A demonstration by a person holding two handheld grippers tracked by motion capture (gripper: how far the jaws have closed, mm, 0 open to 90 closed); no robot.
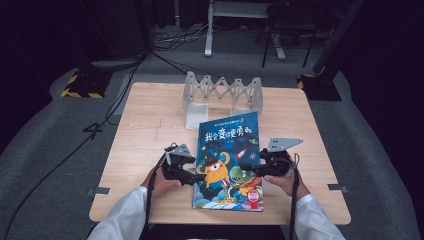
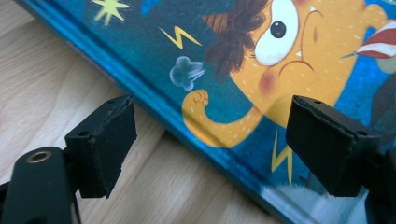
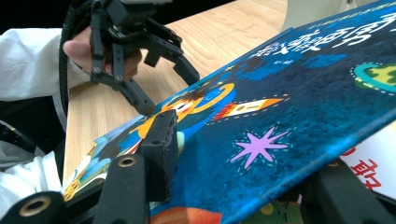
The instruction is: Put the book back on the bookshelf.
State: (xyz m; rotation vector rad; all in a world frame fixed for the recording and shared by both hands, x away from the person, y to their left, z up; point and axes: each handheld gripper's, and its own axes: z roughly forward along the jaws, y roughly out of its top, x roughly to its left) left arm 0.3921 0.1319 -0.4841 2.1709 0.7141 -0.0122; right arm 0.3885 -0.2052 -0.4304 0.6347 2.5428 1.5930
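Observation:
A children's book [image 1: 227, 150] with a blue cartoon-monster cover lies on the wooden table [image 1: 145, 125]. My left gripper [image 1: 197, 176] is at the book's left edge. In the left gripper view it [image 2: 212, 135] stands open, one jaw over bare wood and the other over the cover [image 2: 233, 56], with neither pad pressing. My right gripper [image 1: 250, 170] is at the book's right edge, shut on the front cover [image 3: 289, 93] with one jaw on top and one underneath. The cover is raised, showing a white page [image 3: 373, 158] with red print. The left gripper [image 3: 169, 91] shows across the book.
A white folding accordion rack [image 1: 222, 92] stands at the far side of the table, just beyond the book's top edge. Bare wood lies to the left and right of the book. Cables and stand feet lie on the grey floor [image 1: 60, 150] around the table.

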